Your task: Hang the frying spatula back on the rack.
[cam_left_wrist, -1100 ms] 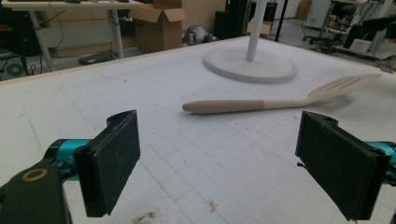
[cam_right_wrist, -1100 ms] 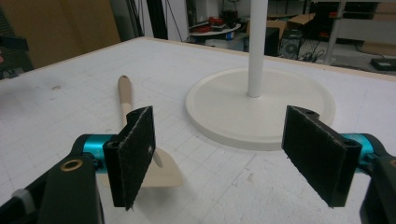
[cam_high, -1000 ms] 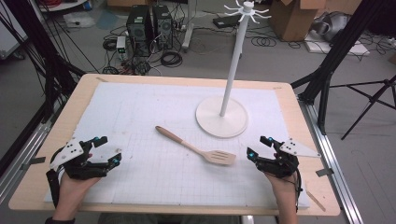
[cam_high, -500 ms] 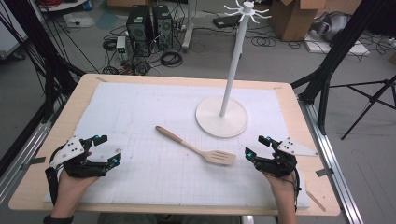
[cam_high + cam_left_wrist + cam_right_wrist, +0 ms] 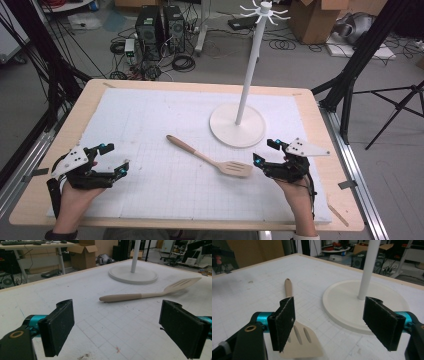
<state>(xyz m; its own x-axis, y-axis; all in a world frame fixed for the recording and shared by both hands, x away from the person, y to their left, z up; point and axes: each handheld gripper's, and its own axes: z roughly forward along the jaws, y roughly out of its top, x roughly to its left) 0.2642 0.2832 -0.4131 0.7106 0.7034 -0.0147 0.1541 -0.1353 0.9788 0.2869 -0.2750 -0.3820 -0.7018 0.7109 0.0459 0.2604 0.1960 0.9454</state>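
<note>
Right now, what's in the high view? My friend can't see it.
A wooden spatula lies on a white mat, between two open grippers: left gripper, right gripper. A white stand rises behind it.

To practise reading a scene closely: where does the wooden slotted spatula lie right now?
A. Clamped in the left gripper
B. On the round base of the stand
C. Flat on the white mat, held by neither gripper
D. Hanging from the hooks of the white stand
C: the wooden slotted spatula lies flat on the white mat, and both the left gripper and the right gripper have their jaws apart around nothing.
</note>
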